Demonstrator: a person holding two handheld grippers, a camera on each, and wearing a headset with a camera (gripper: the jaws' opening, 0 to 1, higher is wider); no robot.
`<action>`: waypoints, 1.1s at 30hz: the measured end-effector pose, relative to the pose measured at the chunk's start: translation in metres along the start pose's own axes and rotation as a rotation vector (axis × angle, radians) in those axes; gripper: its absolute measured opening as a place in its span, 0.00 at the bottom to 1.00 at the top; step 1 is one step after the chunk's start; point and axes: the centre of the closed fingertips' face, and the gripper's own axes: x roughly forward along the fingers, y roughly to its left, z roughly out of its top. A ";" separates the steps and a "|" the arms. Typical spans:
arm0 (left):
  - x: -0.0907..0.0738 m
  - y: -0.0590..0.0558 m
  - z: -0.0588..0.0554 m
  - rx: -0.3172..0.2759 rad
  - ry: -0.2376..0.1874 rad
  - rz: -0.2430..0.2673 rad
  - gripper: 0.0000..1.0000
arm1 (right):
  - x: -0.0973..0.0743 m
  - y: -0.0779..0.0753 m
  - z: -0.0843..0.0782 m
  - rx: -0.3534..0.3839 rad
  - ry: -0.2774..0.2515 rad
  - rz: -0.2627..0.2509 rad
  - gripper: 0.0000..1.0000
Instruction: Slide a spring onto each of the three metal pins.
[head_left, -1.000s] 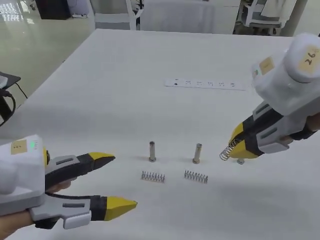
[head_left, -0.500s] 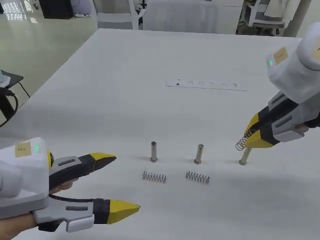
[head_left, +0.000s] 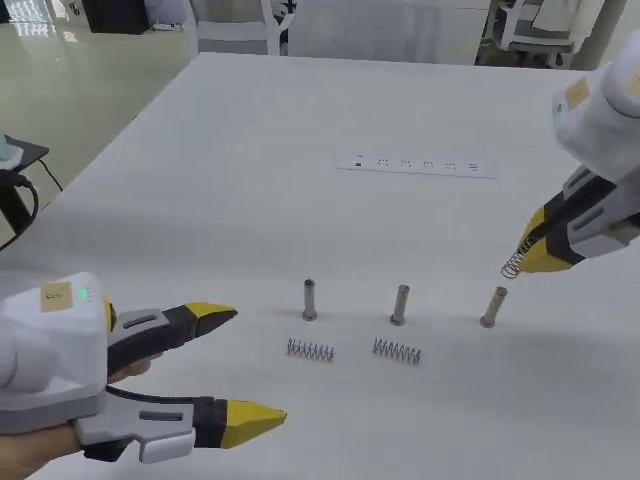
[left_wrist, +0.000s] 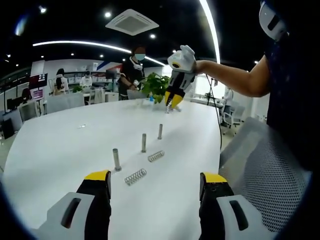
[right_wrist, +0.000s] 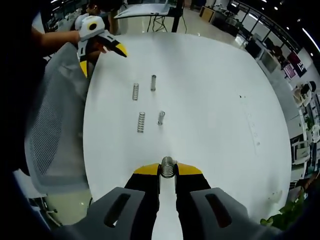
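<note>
At the near left of the white tabletop (head_left: 250, 180) the left gripper (head_left: 258, 365) is held in a person's hand, its yellow-tipped fingers (head_left: 205, 316) spread wide with nothing between them; in the left gripper view they frame the row of pins ahead. To the right of it stand three metal pins in a line across the tabletop, all upright on their bases. The left pin (head_left: 309, 299) has the first loose spring (head_left: 310, 350) lying flat just in front of it, apart from it. The middle pin (head_left: 400, 304) has the second loose spring (head_left: 397, 351) lying in front of it in the same way. Farther back on the tabletop, behind the pins, lies a white power strip (head_left: 415, 166). The right pin (head_left: 492, 306) stands at the end of the row. Just above it and slightly to its right, clear of its top, hangs the held spring (head_left: 514, 262), pinched at its upper end by the narrow-set fingers of the right gripper (head_left: 535, 255), its free end pointing down toward the pin.
</note>
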 end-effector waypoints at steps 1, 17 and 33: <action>0.000 0.000 0.000 0.000 0.000 0.000 0.68 | 0.001 -0.002 -0.002 0.000 0.012 -0.002 0.08; 0.000 0.001 -0.001 0.011 0.005 0.005 0.69 | 0.024 -0.017 -0.021 0.018 0.095 0.010 0.08; 0.000 0.002 -0.002 0.011 0.001 0.009 0.69 | 0.041 -0.018 -0.023 0.022 0.112 0.032 0.09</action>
